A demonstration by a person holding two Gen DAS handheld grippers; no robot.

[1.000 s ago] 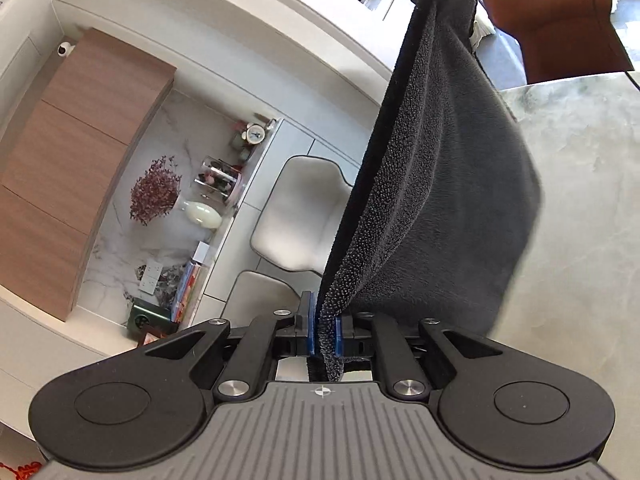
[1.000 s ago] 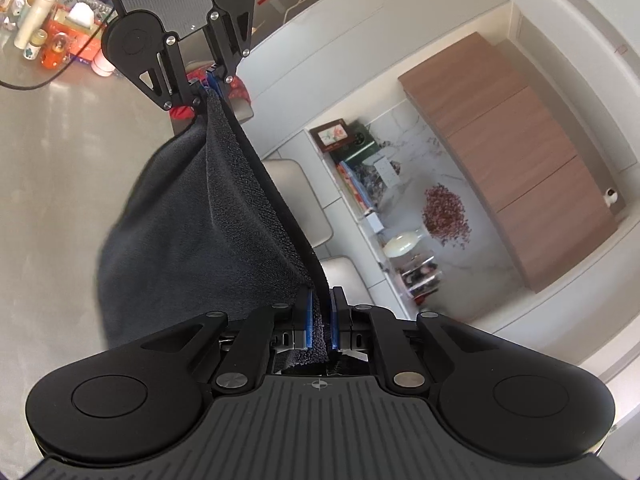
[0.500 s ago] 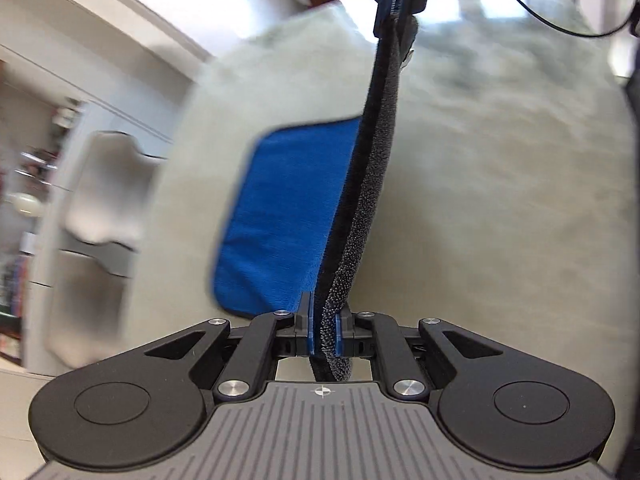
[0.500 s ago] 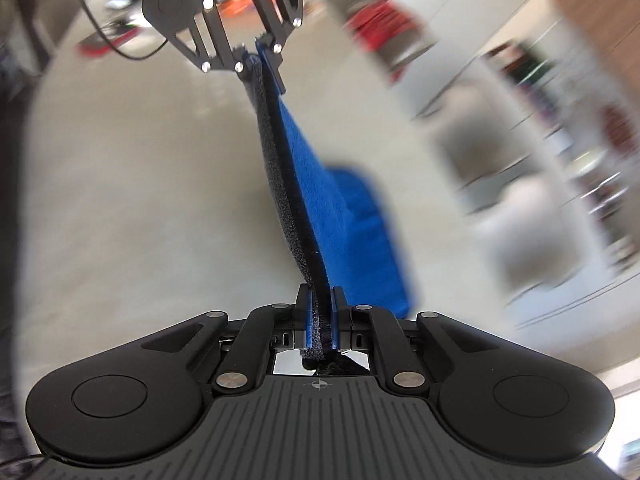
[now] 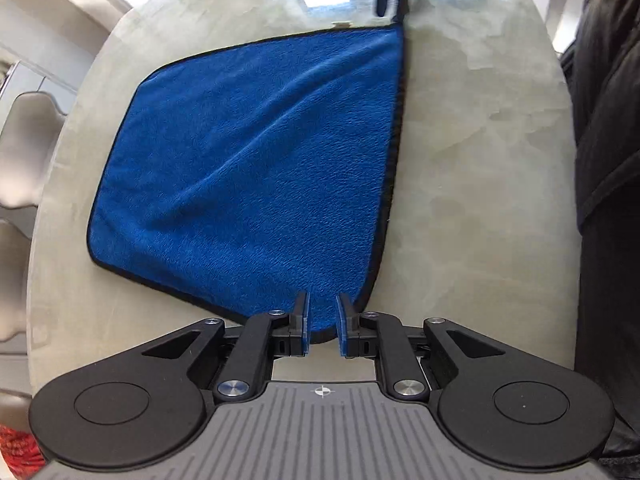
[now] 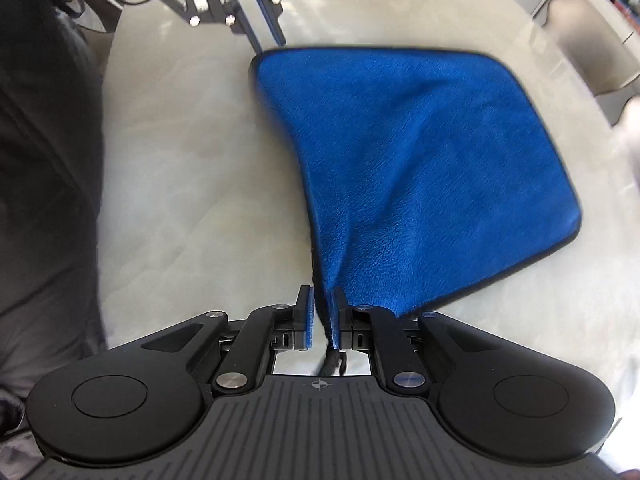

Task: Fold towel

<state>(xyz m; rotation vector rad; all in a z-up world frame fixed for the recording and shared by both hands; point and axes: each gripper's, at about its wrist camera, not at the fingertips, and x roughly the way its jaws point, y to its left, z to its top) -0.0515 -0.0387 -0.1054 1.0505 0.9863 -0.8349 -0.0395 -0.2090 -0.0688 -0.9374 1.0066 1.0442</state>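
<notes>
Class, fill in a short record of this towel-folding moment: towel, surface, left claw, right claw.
towel: blue towel, spread flat, blue side up, some wrinkles
surface: pale marble-look table
left claw: jaws open, around the towel's near corner
right claw: jaws open, towel corner between them, not pinched

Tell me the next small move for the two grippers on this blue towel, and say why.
Probably draw both grippers back off the towel. It lies spread blue side up on the table; the left gripper and right gripper stand open, though the near corner hangs between the right's fingers.
</notes>
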